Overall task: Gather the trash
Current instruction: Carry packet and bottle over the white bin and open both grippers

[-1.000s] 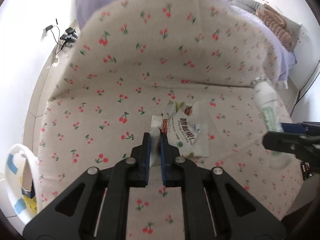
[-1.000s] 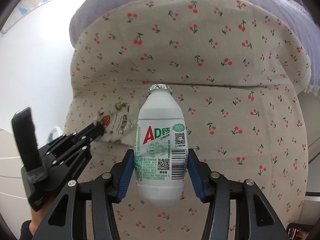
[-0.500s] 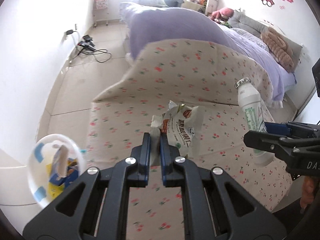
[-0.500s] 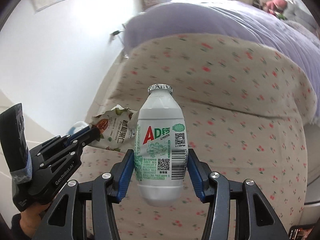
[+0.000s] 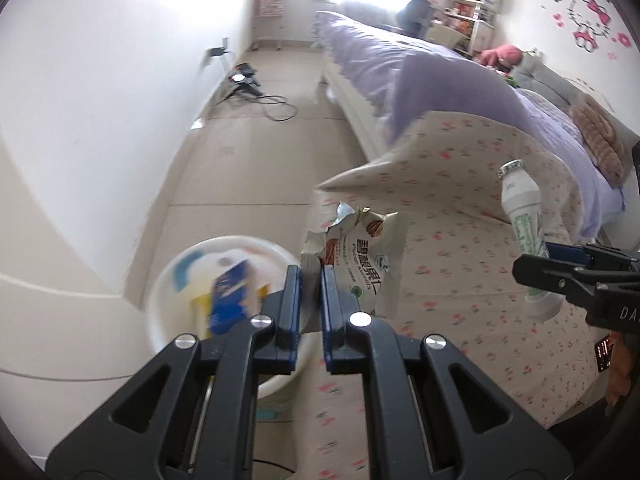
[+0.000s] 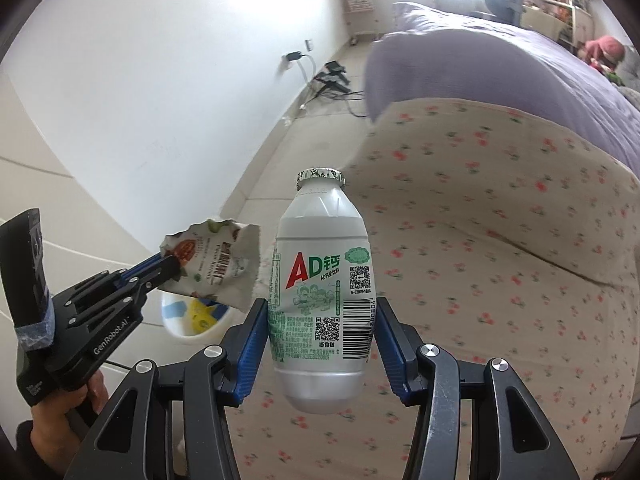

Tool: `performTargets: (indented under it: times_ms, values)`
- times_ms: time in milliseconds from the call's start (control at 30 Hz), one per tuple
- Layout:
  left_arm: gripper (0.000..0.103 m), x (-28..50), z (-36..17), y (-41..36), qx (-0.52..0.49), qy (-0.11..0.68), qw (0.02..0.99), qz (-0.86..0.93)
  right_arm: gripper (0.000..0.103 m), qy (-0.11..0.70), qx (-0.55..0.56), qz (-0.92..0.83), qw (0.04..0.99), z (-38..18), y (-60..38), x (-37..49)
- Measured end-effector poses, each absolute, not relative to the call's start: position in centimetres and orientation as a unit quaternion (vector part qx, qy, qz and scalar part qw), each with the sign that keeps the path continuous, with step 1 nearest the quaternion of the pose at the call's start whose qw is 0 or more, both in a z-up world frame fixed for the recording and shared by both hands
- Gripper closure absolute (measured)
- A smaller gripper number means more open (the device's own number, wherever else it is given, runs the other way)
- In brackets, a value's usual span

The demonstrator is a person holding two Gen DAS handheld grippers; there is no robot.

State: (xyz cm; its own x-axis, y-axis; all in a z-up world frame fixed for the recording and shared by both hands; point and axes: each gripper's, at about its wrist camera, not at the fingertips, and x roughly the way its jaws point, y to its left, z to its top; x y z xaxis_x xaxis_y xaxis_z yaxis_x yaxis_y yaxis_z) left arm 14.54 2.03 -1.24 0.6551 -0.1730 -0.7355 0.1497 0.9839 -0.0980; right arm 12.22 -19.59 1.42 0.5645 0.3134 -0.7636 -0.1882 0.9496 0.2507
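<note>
From the left wrist, the left gripper [image 5: 310,300] has its jaws pinched together on the torn snack wrapper [image 5: 362,258], held above the cherry-print bed cover [image 5: 460,280] just beside the white bin [image 5: 180,280] (already holding rubbish); centre the wrapper over the rim before releasing. From the right wrist, the right gripper [image 6: 320,340] clamps the milk bottle [image 6: 322,300] upright; carry it level to the bin [image 6: 192,320] too.
</note>
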Motion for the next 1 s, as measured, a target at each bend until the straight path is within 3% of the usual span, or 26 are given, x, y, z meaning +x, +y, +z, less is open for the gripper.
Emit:
performTargets:
  times_ms: [633,667,733,800,1000]
  values:
    - [0.089,16.6,-5.2,9.1,0.028,0.436,0.899,0.034,0.050,0.469,0.085,0.204,0.855,-2.5,-10.2,17.3]
    - [0.086,16.8,-5.6,9.2,0.034,0.437,0.898,0.038,0.050,0.470,0.089,0.209,0.853,-2.7,-9.9,17.4]
    - [0.068,16.9,-6.1,9.7,0.029,0.447,0.893,0.044,0.050,0.472,0.097,0.219,0.848,-3.3,-9.2,18.1]
    - [0.030,17.0,-6.3,10.3,0.015,0.455,0.889,0.056,0.050,0.473,0.098,0.223,0.847,-3.6,-8.4,18.4]
    - [0.016,16.3,-6.2,11.5,-0.014,0.472,0.878,0.076,0.050,0.482,0.105,0.234,0.837,-5.1,-7.6,19.9]
